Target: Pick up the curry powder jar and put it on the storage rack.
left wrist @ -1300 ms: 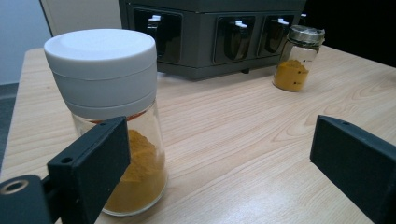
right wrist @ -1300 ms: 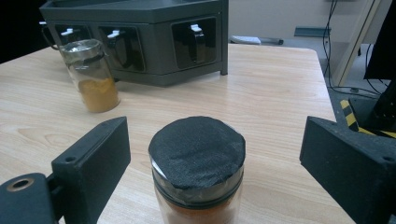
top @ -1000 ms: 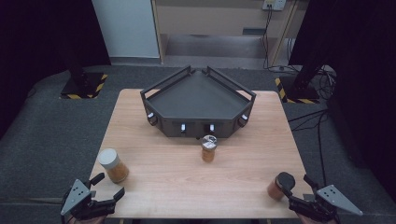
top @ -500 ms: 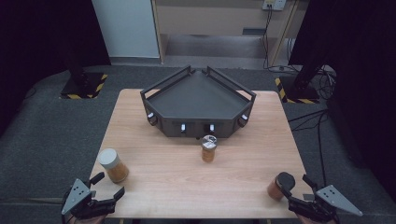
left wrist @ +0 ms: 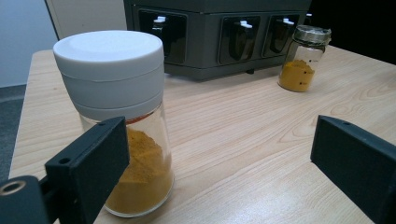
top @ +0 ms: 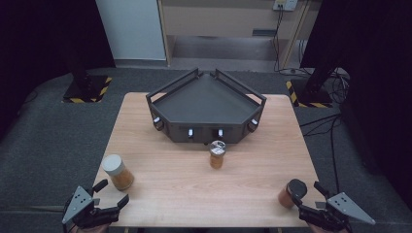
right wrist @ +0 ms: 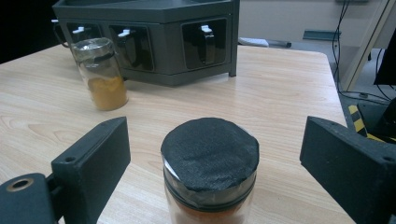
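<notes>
Grippers sit at the table's near edge, both with jaws spread wide and nothing between them touching. The left gripper (top: 109,199) is at the near left corner; in the left gripper view its left jaw stands just in front of a white-lidded jar (left wrist: 122,126) of yellow powder, which stands upright, long axis vertical. The right gripper (top: 303,201) is at the near right corner, its jaws either side of a black-lidded jar (right wrist: 210,170), apart from it, lid up. Farther out, mid-table, a third jar (top: 217,154) stands upright, just in front of the dark angular rack (top: 206,99) with its white-tipped knobs facing the person. All rest on the wooden table (top: 194,194)
</notes>
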`<state>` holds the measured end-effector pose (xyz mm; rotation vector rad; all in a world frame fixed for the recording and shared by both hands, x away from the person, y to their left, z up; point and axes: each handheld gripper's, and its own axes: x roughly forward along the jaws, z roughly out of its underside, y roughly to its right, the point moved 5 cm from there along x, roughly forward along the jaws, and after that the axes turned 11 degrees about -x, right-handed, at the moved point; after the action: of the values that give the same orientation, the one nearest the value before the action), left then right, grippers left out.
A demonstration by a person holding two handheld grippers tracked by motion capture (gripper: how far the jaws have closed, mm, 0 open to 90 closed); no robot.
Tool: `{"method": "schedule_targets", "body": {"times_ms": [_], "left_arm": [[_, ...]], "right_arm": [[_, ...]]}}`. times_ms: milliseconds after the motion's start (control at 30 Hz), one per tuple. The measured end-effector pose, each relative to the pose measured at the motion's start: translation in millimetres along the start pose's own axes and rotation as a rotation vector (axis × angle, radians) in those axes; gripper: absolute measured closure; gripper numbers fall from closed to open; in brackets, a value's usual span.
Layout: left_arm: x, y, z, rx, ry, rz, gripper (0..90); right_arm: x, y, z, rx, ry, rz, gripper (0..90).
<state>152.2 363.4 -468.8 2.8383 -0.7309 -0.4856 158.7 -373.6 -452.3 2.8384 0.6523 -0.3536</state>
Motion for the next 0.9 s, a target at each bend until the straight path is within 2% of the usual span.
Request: {"method": "schedule_targets", "body": {"times_ms": [567,667,833,900], "left_arm": [[0.3,-0.1,-0.3,-0.006,-0.003,0.004,3.6],[0.2,1.1,-0.8,0.001,-0.006,0.001,3.6],[-1.7,1.9,-1.1,-0.015,0.005,-0.011,3.6],[-2.9,3.8,-1.5,-0.006,0.008,-0.018,3.9]], "right_arm": [[0.4,0.7,1.5,0.001,0.008,0.005,8.6],[0.5,0.6,1.4,0.002,0.008,0.005,8.6],[0.7,0.8,1.6,0.003,0.007,0.007,8.6],[0.5,1.0,1.8,0.004,0.009,0.006,8.6]]}}
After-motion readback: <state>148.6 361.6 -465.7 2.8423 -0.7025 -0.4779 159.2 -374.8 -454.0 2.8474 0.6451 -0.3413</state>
